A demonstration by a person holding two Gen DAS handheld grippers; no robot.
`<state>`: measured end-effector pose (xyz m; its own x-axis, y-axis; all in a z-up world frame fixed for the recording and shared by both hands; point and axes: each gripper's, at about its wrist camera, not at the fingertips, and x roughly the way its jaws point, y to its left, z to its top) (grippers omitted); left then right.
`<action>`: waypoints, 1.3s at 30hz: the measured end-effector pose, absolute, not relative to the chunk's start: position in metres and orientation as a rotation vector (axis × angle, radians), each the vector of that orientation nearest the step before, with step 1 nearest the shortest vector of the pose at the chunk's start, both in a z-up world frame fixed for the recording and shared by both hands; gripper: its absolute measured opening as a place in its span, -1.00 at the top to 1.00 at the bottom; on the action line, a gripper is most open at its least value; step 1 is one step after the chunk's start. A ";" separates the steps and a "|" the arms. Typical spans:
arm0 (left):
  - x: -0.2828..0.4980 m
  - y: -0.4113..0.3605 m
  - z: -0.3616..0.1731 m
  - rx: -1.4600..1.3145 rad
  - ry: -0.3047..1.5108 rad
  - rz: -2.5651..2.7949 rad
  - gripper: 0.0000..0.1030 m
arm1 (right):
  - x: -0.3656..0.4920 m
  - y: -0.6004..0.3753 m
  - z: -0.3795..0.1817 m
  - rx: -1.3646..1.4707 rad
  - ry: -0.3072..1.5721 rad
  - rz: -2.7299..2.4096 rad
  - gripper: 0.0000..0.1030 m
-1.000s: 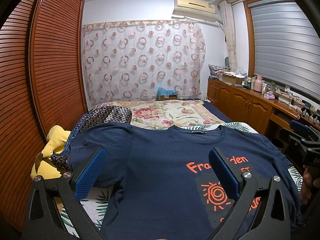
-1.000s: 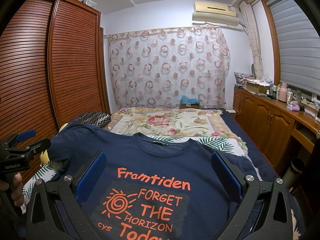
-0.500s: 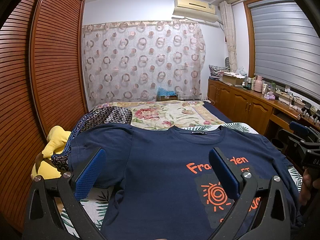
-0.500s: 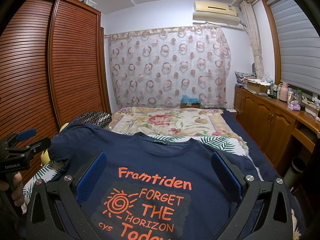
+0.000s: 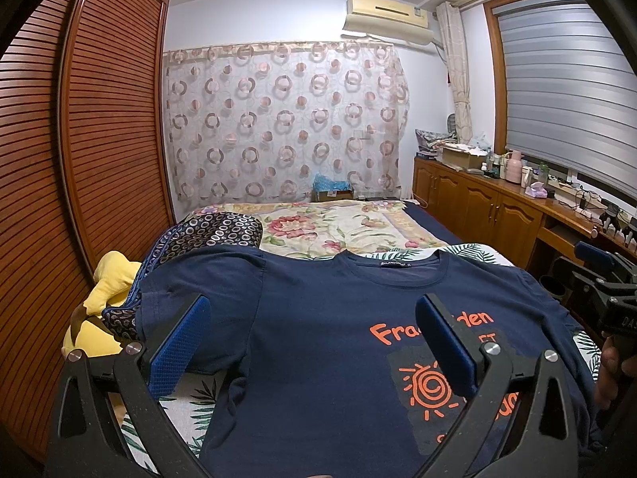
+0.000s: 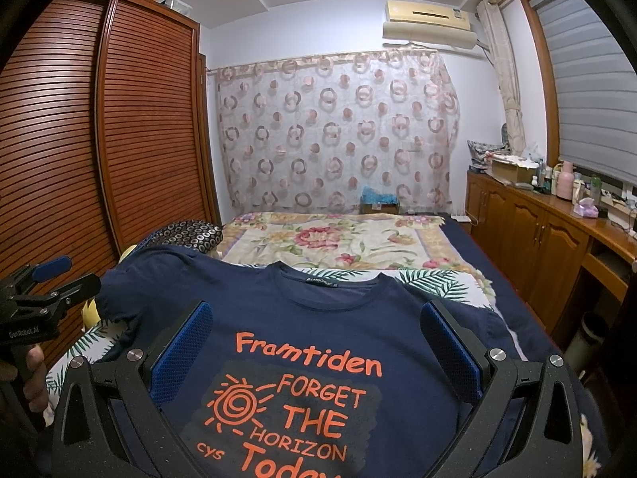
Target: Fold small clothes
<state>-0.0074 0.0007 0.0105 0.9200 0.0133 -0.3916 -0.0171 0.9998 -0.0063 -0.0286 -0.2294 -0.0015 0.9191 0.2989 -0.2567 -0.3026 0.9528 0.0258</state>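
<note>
A navy T-shirt (image 5: 326,318) with orange print lies spread flat, front up, on the bed, collar toward the far end. In the right wrist view the same T-shirt (image 6: 318,318) fills the foreground. My left gripper (image 5: 314,334) hovers open above its left half, near the left sleeve, nothing between the blue pads. My right gripper (image 6: 314,338) hangs open over the chest print, also empty. Each gripper shows at the edge of the other's view, held by a hand.
The bed (image 5: 330,227) carries a floral cover at its far end. A patterned dark pillow (image 5: 215,231) and a yellow plush toy (image 5: 107,279) lie left of the shirt. A slatted wardrobe (image 5: 79,159) stands left, wooden cabinets (image 5: 477,203) right.
</note>
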 end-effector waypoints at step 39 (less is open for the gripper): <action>0.006 0.047 0.002 -0.024 0.489 0.064 -1.00 | -0.009 -0.215 -0.003 -0.072 0.309 0.442 -1.00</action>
<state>0.0061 0.0465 0.0025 0.8809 0.0557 -0.4701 -0.0673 0.9977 -0.0080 -0.0087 -0.2146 -0.0026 0.8582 0.4092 -0.3099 -0.4309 0.9024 -0.0017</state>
